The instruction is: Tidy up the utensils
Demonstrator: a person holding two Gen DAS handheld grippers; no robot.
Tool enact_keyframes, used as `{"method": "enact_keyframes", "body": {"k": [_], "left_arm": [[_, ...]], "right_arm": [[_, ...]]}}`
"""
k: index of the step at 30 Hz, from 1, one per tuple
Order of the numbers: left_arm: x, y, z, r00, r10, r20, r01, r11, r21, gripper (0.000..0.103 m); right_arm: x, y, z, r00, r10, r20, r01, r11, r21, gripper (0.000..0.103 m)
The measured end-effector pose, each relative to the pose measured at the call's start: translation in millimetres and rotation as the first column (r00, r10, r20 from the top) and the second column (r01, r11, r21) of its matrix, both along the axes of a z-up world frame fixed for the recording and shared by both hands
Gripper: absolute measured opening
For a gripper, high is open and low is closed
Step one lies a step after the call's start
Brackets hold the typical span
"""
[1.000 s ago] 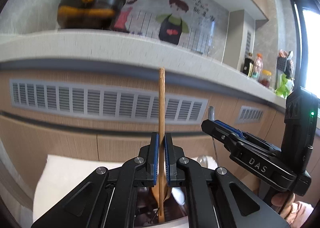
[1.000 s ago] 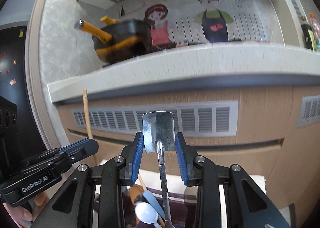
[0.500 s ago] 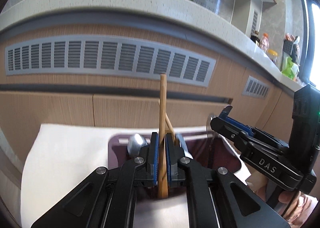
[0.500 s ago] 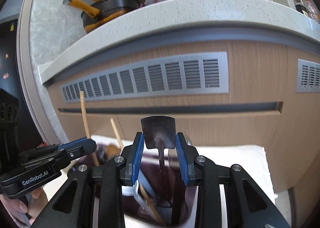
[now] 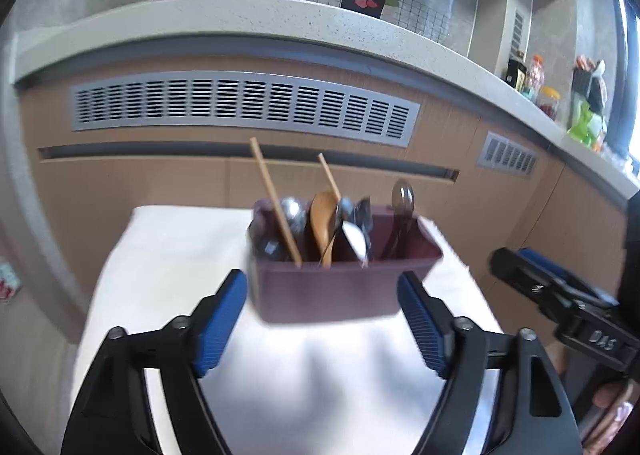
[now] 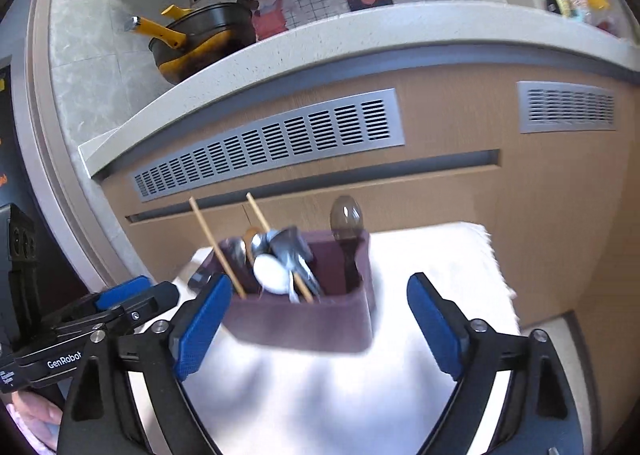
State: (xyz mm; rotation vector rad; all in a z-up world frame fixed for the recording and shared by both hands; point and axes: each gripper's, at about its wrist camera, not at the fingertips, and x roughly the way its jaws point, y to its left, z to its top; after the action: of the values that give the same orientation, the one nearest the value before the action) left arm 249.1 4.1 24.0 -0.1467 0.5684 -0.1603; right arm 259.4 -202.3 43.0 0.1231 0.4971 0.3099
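Observation:
A maroon utensil holder (image 5: 340,287) (image 6: 304,319) stands on a white cloth (image 5: 168,255) (image 6: 432,255). In it stand two wooden chopsticks (image 5: 276,203) (image 6: 216,245), a wooden spoon (image 5: 322,215), a white spoon (image 6: 270,275), metal spoons and a dark spoon (image 5: 402,195) (image 6: 346,215) in the right compartment. My left gripper (image 5: 322,319) is open and empty, just in front of the holder. My right gripper (image 6: 316,325) is open and empty, also in front of it. Each gripper shows at the edge of the other's view.
Behind the cloth is a wooden cabinet front with grey vent grilles (image 5: 240,107) (image 6: 272,143). Above it runs a pale countertop (image 5: 240,19) with a black and yellow pan (image 6: 200,43). Bottles and jars (image 5: 536,79) stand at the far right of the counter.
My left gripper let go of the chopstick and my right let go of the metal spatula; both utensils now stand in the holder. Both grippers opened and drew back.

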Motion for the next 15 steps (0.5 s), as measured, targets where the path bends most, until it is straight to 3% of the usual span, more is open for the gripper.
{"method": "enact_keyframes", "body": {"k": [2,6,11,15], "left_arm": [[-26.6,-1.9,-2.3,0.999,0.037,0.011,-0.037,0.998,0.054,0.09],[-77.6,-6.4,-11.0,0.994,0.103,0.02,-0.105,0.985,0.134,0.095],[-128.0,-10.4,-20.5,0.989,0.143,0.033,-0.146,0.979,0.143,0.099],[-152.5,-15.6,-22.1,0.988,0.15,0.046,-0.155,0.975,0.157,0.1]], "right_arm": [[-25.4,-0.7,1.6,0.999,-0.039,0.009,0.04,0.999,-0.036,0.097],[-68.6,-3.4,-5.1,0.998,-0.061,-0.025,0.059,0.995,-0.079,0.1],[-113.1,-3.3,-25.7,0.994,-0.104,-0.045,0.095,0.982,-0.165,0.1],[-136.5,-9.8,-33.6,0.992,-0.112,-0.055,0.101,0.981,-0.165,0.1]]}}
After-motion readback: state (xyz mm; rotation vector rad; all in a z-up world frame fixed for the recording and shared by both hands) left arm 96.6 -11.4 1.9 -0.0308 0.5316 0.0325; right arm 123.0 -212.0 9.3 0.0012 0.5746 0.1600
